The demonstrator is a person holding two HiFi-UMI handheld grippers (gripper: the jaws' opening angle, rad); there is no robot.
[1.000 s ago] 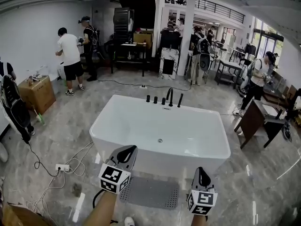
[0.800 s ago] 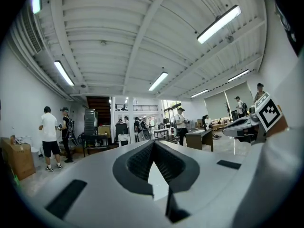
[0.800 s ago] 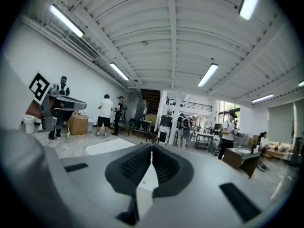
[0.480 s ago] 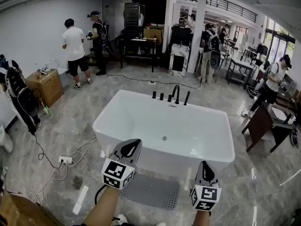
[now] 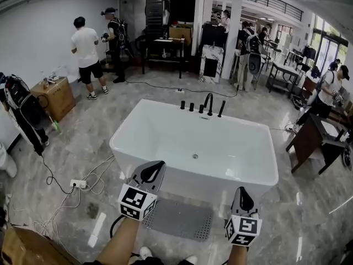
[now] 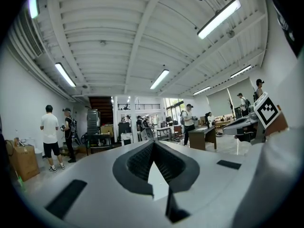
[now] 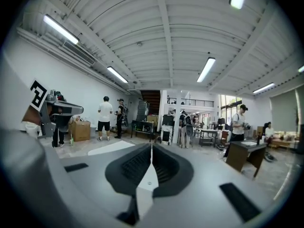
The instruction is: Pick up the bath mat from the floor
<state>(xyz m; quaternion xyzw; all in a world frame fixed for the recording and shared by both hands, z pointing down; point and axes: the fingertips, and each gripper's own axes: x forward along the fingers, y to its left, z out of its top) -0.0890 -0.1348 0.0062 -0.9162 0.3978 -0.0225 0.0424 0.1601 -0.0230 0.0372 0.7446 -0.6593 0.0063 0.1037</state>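
One grey bath mat (image 5: 177,218) lies before one bathtub (image 5: 194,150); the left gripper (image 5: 151,173) and right gripper (image 5: 241,199), both closed and empty, hover above it.

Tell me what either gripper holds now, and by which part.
Nothing is held: the left gripper and right gripper are both shut and empty; the bath mat lies untouched on the floor.

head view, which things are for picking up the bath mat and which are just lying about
For the job: bath mat on the floor, left gripper, right gripper, both shut.
Just lying about: bathtub, power strip, cardboard box.
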